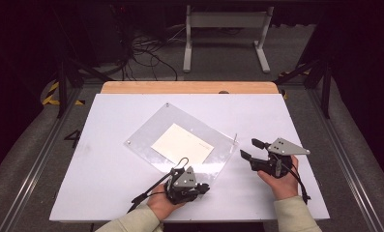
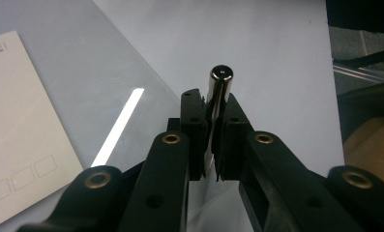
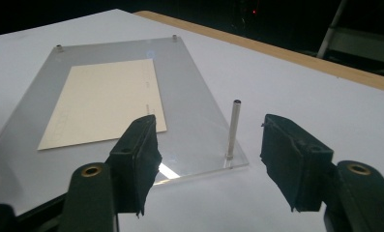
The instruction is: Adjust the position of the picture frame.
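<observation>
A white table top [image 1: 107, 188] with a wooden strip along its far edge is standing in a dark room, cables trailing over the floor behind it. A clear acrylic plate [image 1: 151, 129] is lying turned at an angle near the middle, with a cream card [image 1: 182, 143] showing beneath or within it. Judging by the plate, small fittings are sitting at its two far corners and one metal post [image 3: 233, 131] is standing upright at its right-hand corner, so the work looks partly done. The left gripper [image 2: 212, 126] is clamping its jaws on a second metal pin [image 2: 217, 101] at the plate's near edge; that pin probably has yet to be seated. The right gripper [image 3: 206, 162] is waiting with jaws apart just short of the standing post. Faint printed boxes are showing on the card, too small to read.
</observation>
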{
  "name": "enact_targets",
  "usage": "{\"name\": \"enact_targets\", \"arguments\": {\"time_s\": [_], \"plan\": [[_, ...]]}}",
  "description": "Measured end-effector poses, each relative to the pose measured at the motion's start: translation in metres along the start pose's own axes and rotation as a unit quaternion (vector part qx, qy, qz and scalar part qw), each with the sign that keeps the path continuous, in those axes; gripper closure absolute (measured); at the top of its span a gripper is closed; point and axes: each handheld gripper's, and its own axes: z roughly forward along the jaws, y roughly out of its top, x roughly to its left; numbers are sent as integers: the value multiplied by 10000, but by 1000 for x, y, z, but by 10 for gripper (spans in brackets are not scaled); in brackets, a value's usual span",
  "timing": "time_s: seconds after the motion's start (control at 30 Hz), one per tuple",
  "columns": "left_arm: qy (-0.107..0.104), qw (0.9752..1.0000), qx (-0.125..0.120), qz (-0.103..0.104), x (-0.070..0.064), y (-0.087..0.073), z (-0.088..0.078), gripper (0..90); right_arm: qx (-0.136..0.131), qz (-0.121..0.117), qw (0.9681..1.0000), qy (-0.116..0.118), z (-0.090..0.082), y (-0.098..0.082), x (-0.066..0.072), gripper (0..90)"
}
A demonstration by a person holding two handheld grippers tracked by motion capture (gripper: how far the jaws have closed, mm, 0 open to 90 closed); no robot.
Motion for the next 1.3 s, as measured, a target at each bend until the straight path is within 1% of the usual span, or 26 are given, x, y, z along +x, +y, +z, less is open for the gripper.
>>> {"name": "enact_targets", "arguments": {"time_s": [0.07, 0.1, 0.13, 0.17, 0.23, 0.27, 0.33, 0.37, 0.43, 0.5, 0.6, 0.63, 0.67, 0.73, 0.77, 0.8, 0.83, 0.87, 0.9, 0.97, 1.03, 1.1, 1.17, 1.2, 1.27, 1.3], "plan": [[57, 10000, -3, 24, -1, 0, -1, 843, 42, 97, 9999, 8, 4, 0, -5, 411], [57, 10000, -3, 24, -1, 0, -1, 843, 42, 97, 9999, 8, 4, 0, -5, 411], [87, 9999, -9, 71, -3, -1, -1, 844, 121, 235, 9996, 32, 13, 0, -13, 430], [100, 9999, -15, 88, -3, -1, -1, 844, 202, 328, 9992, 50, 18, 0, -17, 433], [104, 9999, -18, 85, -3, -1, -1, 844, 358, 447, 9983, 86, 27, 1, -22, 456], [113, 9999, -15, 99, -3, -1, -1, 843, 402, 442, 9982, 102, 32, 2, -22, 463], [109, 9999, -18, 80, -3, -1, -1, 844, 485, 331, 9982, 92, 45, 4, -24, 472], [120, 9999, -15, 95, -3, -1, -1, 844, 501, 290, 9983, 99, 51, 3, -25, 508], [123, 9999, -17, 104, -3, -1, -1, 844, 677, 328, 9971, 112, 63, 2, -28, 546], [108, 9999, -16, 92, -3, -1, -1, 844, 790, 287, 9963, 198, 73, 2, -29, 630], [109, 9999, -17, 90, -3, -1, -1, 844, 876, 65, 9959, 225, 81, 3, -27, 766], [109, 9999, -17, 89, -3, -1, -2, 844, 938, -62, 9955, 126, 83, 3, -26, 837], [128, 9999, -22, 110, -3, -1, -2, 844, 950, -80, 9954, 78, 83, 3, -26, 842], [146, 9998, -30, 111, -4, -1, -2, 845, 964, -54, 9953, 89, 83, 4, -27, 845], [277, 9993, -80, 256, -8, -1, -4, 846, 951, -168, 9953, 50, 82, 6, -25, 848], [277, 9993, -80, 256, -8, -1, -4, 846, 871, -225, 9959, 8, 79, 7, -22, 849], [453, 9978, -256, 407, -13, 0, -11, 845, 745, -281, 9968, -32, 76, 10, -20, 850], [517, 9971, -352, 436, -16, 2, -17, 843, 643, -335, 9974, -48, 73, 13, -18, 851], [570, 9965, -376, 474, -17, 4, -21, 839, 473, -413, 9980, -56, 68, 17, -16, 851], [829, 9936, -380, 669, -22, 7, -29, 824, 280, -466, 9985, -50, 59, 23, -13, 851], [884, 9928, -460, 664, -22, 10, -41, 816, 122, -575, 9982, -62, 49, 29, -9, 852], [1050, 9912, -562, 579, -21, 11, -54, 809, -75, -641, 9979, -51, 38, 34, -6, 852], [1112, 9904, -709, 406, -16, 12, -68, 803, -285, -661, 9974, -28, 25, 38, -3, 852], [1216, 9890, -773, 322, -12, 12, -75, 800, -397, -656, 9971, 8, 18, 39, -1, 852], [1295, 9878, -847, 189, -5, 11, -84, 795, -524, -679, 9963, 95, 8, 45, 3, 852], [1383, 9863, -895, 96, -1, 9, -90, 793, -605, -706, 9956, 131, 3, 47, 6, 852]]}}
